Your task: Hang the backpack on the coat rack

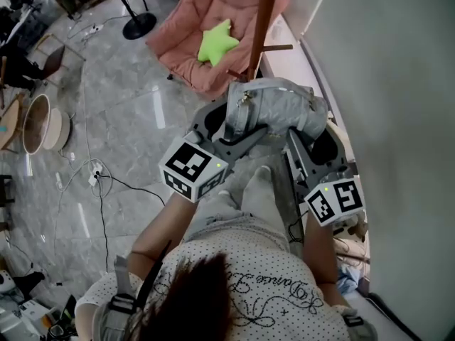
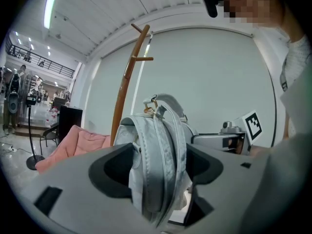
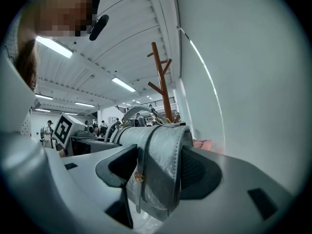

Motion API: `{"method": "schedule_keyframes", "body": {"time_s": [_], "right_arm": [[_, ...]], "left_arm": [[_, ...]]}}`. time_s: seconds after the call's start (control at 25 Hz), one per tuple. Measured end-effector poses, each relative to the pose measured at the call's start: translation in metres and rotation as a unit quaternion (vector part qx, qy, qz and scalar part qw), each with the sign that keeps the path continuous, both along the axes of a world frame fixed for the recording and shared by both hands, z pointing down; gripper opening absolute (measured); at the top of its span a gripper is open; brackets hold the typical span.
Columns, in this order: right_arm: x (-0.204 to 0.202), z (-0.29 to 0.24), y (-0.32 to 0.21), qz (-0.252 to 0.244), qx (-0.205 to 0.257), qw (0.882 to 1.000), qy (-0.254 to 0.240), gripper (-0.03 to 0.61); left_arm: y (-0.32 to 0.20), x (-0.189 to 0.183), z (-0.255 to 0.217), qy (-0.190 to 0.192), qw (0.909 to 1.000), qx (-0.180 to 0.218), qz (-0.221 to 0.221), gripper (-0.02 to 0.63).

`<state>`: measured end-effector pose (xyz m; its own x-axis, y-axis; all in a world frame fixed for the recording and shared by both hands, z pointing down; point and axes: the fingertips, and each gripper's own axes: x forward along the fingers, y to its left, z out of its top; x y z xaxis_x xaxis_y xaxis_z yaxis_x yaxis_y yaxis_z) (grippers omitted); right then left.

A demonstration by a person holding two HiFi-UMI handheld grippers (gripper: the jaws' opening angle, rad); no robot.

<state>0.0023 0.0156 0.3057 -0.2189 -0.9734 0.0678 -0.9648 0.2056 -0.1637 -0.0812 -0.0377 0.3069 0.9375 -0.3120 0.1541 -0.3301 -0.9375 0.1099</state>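
A pale grey backpack is held up between both grippers, just short of the brown wooden coat rack. My left gripper is shut on the backpack's strap side. My right gripper is shut on the backpack's other side, pads pressing the leather. In the left gripper view the coat rack rises just behind the bag with its pegs above. The coat rack shows further off in the right gripper view. The bag's top handle stands upright.
A pink folding chair with a green star cushion sits left of the rack. A white wall runs close on the right. Cables and a lamp base lie on the grey floor.
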Motion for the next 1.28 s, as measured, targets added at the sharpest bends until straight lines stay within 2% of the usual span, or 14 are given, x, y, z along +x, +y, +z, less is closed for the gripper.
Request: {"method": "schedule_keyframes", "body": {"time_s": [0.28,0.56,0.92,1.08,1.28], "right_arm": [[0.066,0.008,-0.048,-0.067,-0.013,0.998,0.007,0.262],[0.126,0.019,-0.075,-0.13,-0.021,0.991,0.008,0.259],[0.134,0.022,-0.115,-0.183,-0.048,0.982,-0.023,0.259],[0.131,0.03,-0.132,-0.188,-0.046,0.98,-0.037,0.261],[0.131,0.033,-0.129,-0.175,-0.052,0.982,-0.05,0.261]], "left_arm": [[-0.036,0.06,0.011,-0.011,0.9979,-0.016,-0.061,0.318],[-0.052,0.115,0.023,-0.021,0.9918,-0.028,-0.123,0.318],[-0.079,0.119,0.022,-0.029,0.9828,-0.05,-0.176,0.318],[-0.095,0.116,0.03,-0.027,0.9819,-0.055,-0.179,0.316],[-0.094,0.115,0.031,-0.024,0.9843,-0.06,-0.164,0.314]]}}
